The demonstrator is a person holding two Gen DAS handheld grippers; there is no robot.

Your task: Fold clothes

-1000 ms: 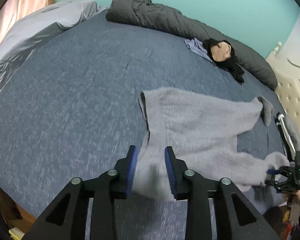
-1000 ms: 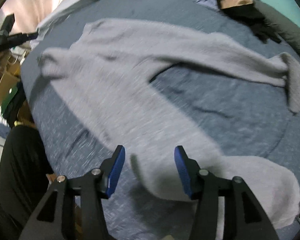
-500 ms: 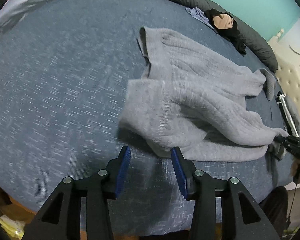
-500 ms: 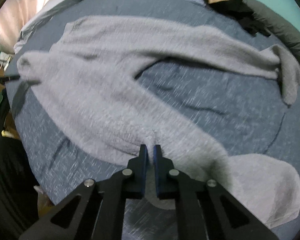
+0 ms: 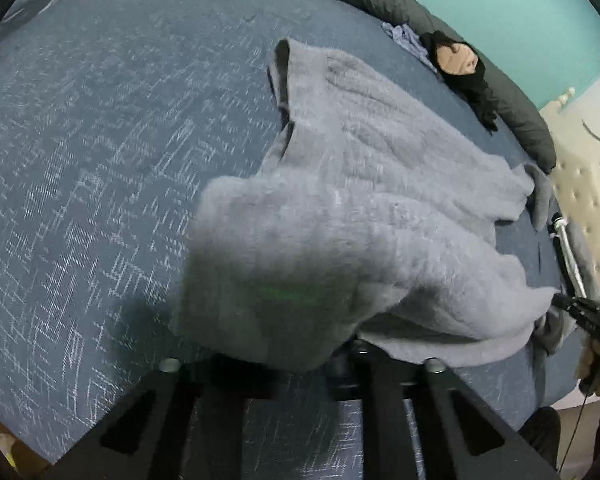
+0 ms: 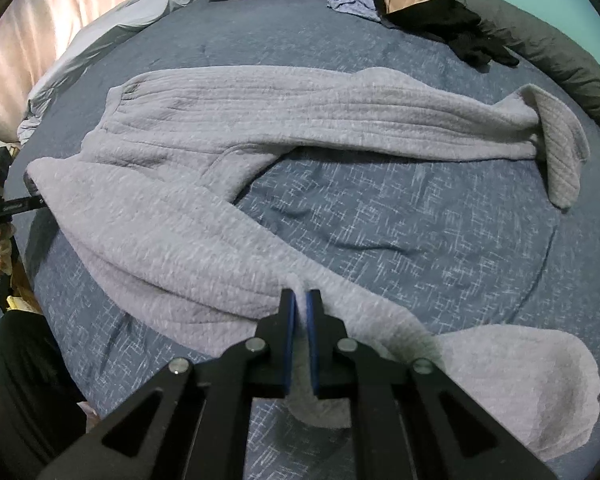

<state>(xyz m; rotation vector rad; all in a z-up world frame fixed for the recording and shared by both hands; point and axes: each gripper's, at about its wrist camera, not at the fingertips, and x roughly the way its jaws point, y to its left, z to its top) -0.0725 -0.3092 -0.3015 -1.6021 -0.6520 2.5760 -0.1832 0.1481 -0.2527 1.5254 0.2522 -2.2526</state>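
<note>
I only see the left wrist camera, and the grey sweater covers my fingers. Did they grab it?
Observer: Yes. In the right wrist view the left gripper has just been closing and is shut on the edge of the grey sweater.
Child: What is my other gripper doing?
Observer: The right gripper is shut, its blue pads pinching a ridge of the near sleeve.
Child: What's past the bed?
Observer: A pinkish curtain hangs there.

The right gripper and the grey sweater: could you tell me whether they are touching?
Touching. The right wrist view shows the right gripper with its blue pads pinched on a ridge of the grey sweater, fabric bunched between them.
</note>
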